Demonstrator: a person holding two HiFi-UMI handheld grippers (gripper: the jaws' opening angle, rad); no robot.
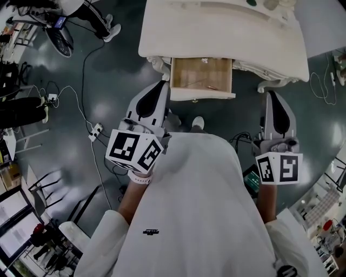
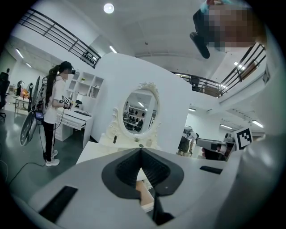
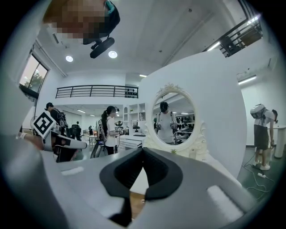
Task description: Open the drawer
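Bright ceiling lamps (image 2: 108,8) at eleven o'clock light both gripper views evenly; their edges bend and darken. The head view is dimmer, yet sharp.

Surface: white dressing-table surface (image 1: 216,32), an oval mirror (image 2: 140,112) standing at its back.
Drawer: drawer (image 1: 201,78) pulled out at its front, wooden bottom showing.
Floor: dark glossy floor (image 1: 124,70); cables (image 1: 78,105) and a power strip (image 1: 96,131) lie on it.

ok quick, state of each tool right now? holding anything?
Left tool: closed, holding nothing.
Right tool: closed, holding nothing.
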